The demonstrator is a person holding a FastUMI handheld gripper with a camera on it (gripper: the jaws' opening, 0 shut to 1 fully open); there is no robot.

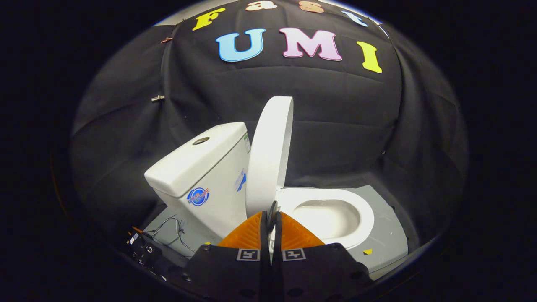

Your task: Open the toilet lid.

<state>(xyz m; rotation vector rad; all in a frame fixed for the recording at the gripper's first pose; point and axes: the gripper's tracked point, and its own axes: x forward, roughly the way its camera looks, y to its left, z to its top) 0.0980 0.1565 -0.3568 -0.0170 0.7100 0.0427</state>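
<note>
A white toilet stands on a grey floor panel against the black cloth wall, its lid raised upright, just beside the front face of the tank. The claw sits clenched, fingers pressed together with no gap, at the lid's lower edge; whether they touch it is hard to judge. Right of the lid the seat rim and bowl lie open. Loose wires trail left of the tank's base.
</note>
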